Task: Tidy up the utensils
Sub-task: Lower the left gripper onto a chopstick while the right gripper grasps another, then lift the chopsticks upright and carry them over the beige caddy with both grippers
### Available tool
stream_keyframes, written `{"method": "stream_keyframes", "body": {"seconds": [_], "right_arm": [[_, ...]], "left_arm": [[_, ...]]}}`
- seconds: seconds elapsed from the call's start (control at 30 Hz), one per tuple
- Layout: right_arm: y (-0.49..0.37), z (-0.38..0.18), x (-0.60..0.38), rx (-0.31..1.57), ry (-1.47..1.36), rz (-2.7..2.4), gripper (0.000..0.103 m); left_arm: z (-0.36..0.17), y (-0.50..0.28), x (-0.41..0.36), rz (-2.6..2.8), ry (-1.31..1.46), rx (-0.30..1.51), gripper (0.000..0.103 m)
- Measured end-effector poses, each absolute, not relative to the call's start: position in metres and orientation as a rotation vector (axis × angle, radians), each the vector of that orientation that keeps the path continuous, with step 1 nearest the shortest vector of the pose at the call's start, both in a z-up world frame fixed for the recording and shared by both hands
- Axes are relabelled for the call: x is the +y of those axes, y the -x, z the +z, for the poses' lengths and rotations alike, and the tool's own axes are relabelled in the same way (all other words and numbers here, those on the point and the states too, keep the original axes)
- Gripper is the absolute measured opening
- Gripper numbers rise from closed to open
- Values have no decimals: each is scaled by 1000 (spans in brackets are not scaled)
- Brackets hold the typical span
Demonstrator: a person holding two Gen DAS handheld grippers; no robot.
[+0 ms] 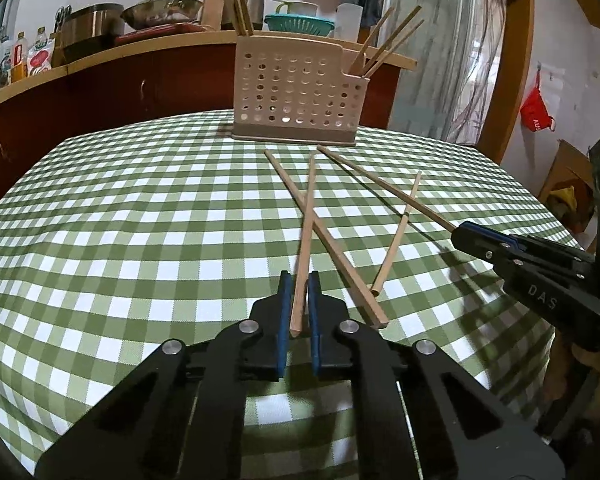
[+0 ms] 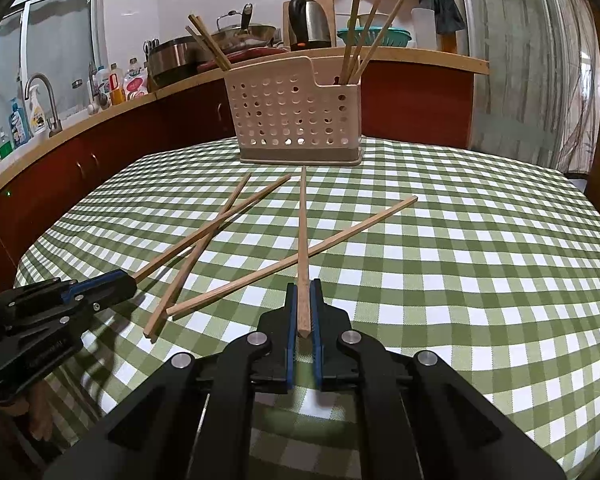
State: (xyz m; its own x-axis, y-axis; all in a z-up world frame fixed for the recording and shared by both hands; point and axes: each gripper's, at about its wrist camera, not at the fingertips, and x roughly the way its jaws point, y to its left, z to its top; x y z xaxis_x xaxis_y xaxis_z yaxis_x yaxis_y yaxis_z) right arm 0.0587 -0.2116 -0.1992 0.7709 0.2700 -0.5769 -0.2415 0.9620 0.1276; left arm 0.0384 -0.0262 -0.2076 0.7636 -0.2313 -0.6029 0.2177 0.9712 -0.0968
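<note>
Four chopsticks are seen on the checked tablecloth (image 1: pixel 140 200) in the left wrist view; one chopstick (image 1: pixel 304 240) is pinched by the left gripper (image 1: pixel 299 280), before the holder (image 1: pixel 300 96). The right gripper (image 1: pixel 458 234) hides another's end.

In the right wrist view, a chopstick (image 2: pixel 302 232) is pinched by the right gripper (image 2: pixel 304 286); the kitchen counter (image 2: pixel 100 120) is blurred behind.

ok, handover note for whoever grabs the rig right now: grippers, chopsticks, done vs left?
Left gripper: shut on one chopstick at its near end; that stick crosses over a loose one on the tablecloth.
Right gripper: shut on another chopstick, which crosses over a second loose one.
Holder stands upright at the far side of the table.
Done: several chopsticks already stand in the holder, at both ends.
Left: lift and drop in the two gripped sticks, then collect the two lying loose.
</note>
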Motion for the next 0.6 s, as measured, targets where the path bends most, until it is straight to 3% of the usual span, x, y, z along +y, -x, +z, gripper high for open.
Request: {"method": "stream_keyframes", "body": {"seconds": [0.6], "right_arm": [[-42, -133, -231, 443, -55, 242, 7]], "left_arm": [[-135, -27, -1, -206, 35, 452, 6]]}}
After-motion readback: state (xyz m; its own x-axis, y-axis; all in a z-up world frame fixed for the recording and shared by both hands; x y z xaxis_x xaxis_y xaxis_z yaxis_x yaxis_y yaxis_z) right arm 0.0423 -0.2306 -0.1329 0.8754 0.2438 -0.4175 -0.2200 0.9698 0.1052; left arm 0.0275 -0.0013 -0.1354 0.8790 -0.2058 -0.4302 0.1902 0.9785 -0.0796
